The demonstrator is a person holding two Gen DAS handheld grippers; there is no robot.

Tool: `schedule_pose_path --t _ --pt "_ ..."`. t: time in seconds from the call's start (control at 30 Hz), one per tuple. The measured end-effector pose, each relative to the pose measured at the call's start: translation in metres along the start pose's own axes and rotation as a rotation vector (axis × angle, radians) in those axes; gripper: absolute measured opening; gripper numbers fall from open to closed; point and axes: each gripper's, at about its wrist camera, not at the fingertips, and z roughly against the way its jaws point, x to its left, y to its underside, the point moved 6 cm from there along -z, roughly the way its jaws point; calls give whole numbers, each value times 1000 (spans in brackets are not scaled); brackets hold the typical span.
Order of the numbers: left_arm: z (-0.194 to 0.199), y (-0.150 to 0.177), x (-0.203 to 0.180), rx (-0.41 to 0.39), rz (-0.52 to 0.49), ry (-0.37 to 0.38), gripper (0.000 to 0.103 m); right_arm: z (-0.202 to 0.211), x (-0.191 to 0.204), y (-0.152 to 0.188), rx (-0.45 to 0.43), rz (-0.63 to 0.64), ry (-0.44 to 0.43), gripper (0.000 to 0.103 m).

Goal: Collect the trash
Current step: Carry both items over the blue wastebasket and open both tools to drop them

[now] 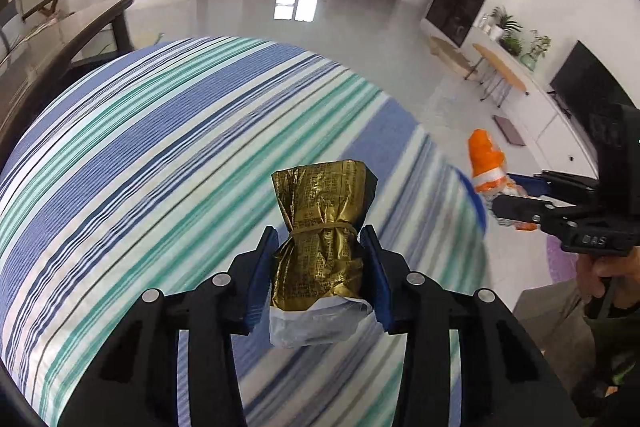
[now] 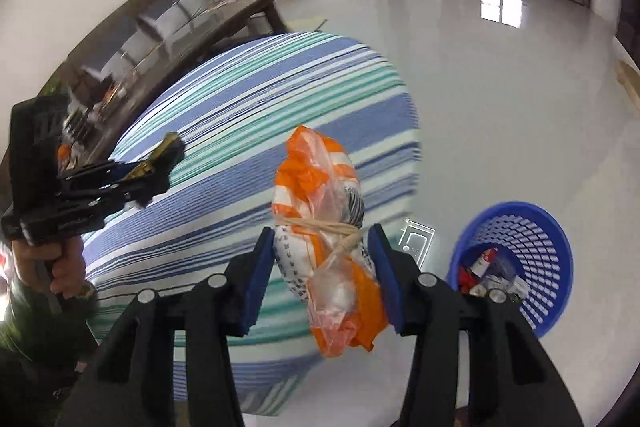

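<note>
Left claw (image 1: 320, 251) clamping gold packet (image 1: 322, 223), right claw (image 2: 324, 247) clamping orange bag (image 2: 328, 227), blue basket (image 2: 556, 247) holding seemingly wrappers (image 2: 488, 267)

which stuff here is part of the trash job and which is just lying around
Part of the job:
- gold foil packet tied with a rubber band, in the left gripper
- orange and clear plastic bag bundle tied with string, in the right gripper
- blue plastic mesh basket, already holding scraps

Just lying about:
- striped blue, green and white cloth
- dark wooden table
- black television
</note>
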Motion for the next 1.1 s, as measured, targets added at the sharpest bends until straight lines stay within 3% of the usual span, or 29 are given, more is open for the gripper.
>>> schedule_pose_path --t 0.13,0.27,0.4,0.6,0.73,0.77,0.8,0.83,1.0,1.1 --pt "-18 -19 -102 -3 -92 139 42 26 -97 27 -33 -171 137 47" --pt "-73 -27 -193 68 -147 214 43 27 -169 46 -46 -293 207 47" --pt "-147 -25 -243 144 -142 193 43 13 -223 59 -66 -411 201 47" --pt "-254 -7 -259 242 -105 132 43 -22 -288 79 -53 -553 195 47" --pt "-295 3 -257 269 -89 123 46 -51 -317 92 -38 -628 161 51" --pt "-302 3 -258 272 -93 128 47 -57 -320 94 -34 -640 139 69" --pt "-307 4 -258 273 -101 124 52 -61 -324 97 -38 -654 134 75" --pt "-310 5 -255 276 -109 117 61 -60 -326 99 -47 -660 142 75" --pt "-291 -7 -250 190 -107 62 86 -31 -331 94 -110 -662 198 82" --pt "-263 -17 -257 126 -115 56 89 1 -321 89 -150 -607 252 86"
